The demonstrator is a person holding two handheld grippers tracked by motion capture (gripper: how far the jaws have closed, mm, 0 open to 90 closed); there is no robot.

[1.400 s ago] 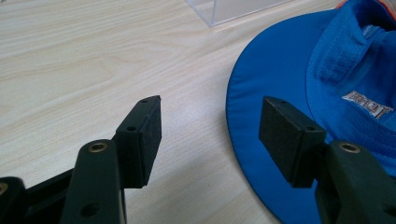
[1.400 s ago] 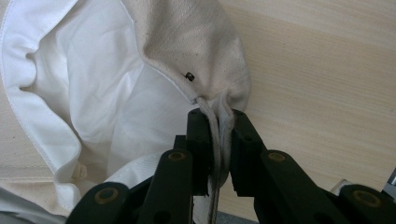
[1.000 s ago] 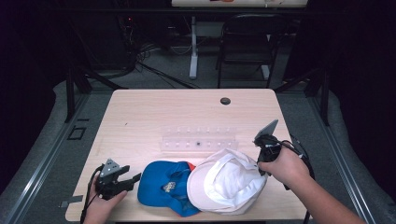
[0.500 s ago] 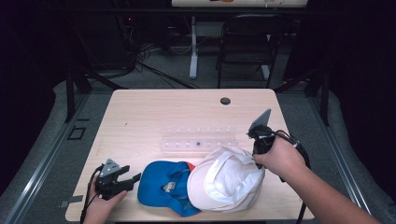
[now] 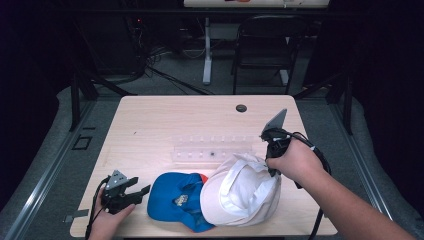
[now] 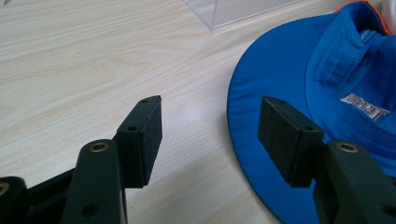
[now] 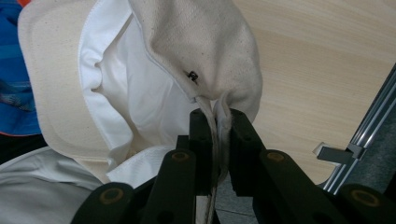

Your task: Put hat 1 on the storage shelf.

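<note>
High view: the white cap (image 5: 245,192) lies at the tabletop's (image 5: 165,120) near edge, overlapping the blue cap (image 5: 176,199); the right claw (image 5: 270,150) sits at its far right edge.
Left gripper view: the left claw (image 6: 210,135) gapes wide, empty, beside the blue cap's brim.
Right gripper view: the right claw (image 7: 219,140) pinches the white cap's fabric.

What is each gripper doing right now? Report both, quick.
Left gripper: open, holding nothing, beside the blue cap.
Right gripper: shut on the white cap, fabric pinched between its fingers.
</note>
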